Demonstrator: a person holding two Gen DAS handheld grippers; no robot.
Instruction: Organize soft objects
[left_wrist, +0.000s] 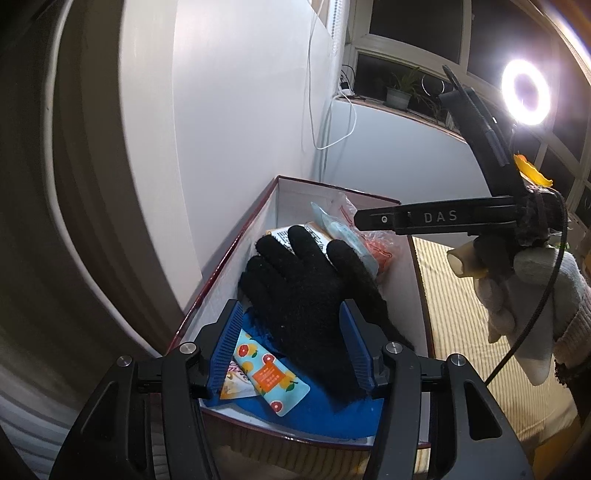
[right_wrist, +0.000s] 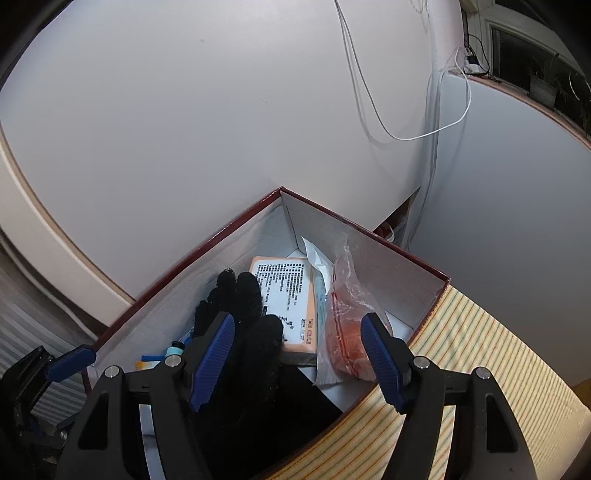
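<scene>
A rectangular cardboard box with a dark red rim and white inner walls stands in the corner of a room, against a plain white wall, on a bedcover with thin yellow and pale stripes. Further back a dark window has potted plants on its sill, a white cable hangs down the wall, and a bright ring lamp shines at the right. Inside the box a black knitted glove lies flat with its fingers toward the far wall, on top of a blue cloth and partly over a light blue sachet printed with orange fruit slices. The left gripper has its blue ribbed jaws standing apart on both sides of the glove, and I cannot see the pads pressing it. The right gripper is also spread wide above the box and holds nothing. A person's hand in a pale knit glove carries it. Behind the glove lie a peach-coloured packet with a white printed label and a clear plastic bag with something orange inside; what the orange thing is I cannot tell. The near part of the box is cut off by the grippers.
</scene>
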